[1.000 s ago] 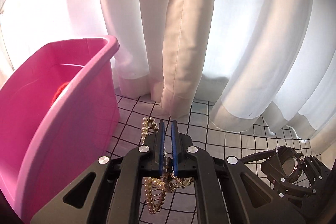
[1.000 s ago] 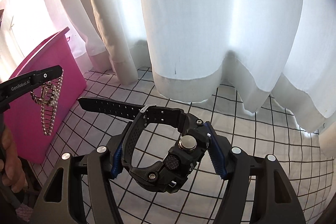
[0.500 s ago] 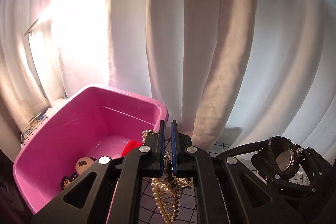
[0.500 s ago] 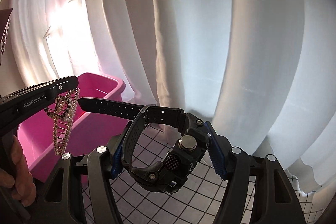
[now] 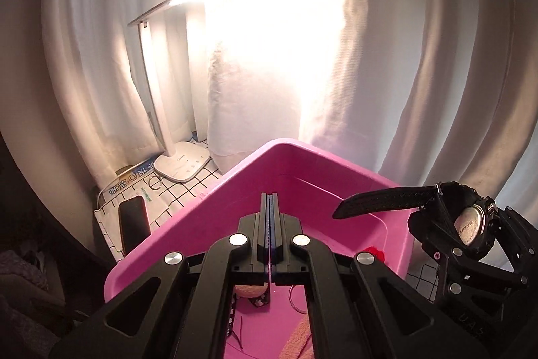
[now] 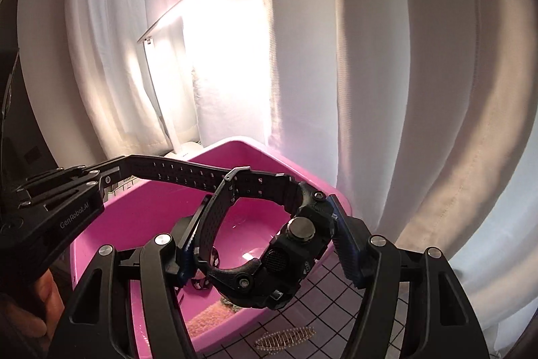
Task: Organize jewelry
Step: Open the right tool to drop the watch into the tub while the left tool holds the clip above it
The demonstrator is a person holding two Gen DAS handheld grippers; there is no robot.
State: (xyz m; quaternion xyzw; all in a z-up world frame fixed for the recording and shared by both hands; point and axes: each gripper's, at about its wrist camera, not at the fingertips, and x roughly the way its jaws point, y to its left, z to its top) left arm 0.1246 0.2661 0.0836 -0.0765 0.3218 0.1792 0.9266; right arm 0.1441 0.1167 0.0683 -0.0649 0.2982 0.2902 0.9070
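1. Currently, a black watch is clamped between the fingers of the right gripper, its strap reaching out ahead and to the left, above the pink bin.
2. The left gripper is held over the bin with its blue pads pressed together; nothing is seen between them, so it is judged clenched on nothing.
3. Below the left gripper, small items are already seen on the bin floor: a red piece, a thin ring and some pinkish fabric, though details are hidden by the fingers.
4. A pearl-and-gold piece is seen lying on the checked cloth, just outside the bin's near wall and below the right gripper.
5. The task is judged to be partly done: several things are in the bin, the watch is yet to be released into it, and the pearl piece is yet to be gathered.
6. A lit lamp is seen beyond the bin.
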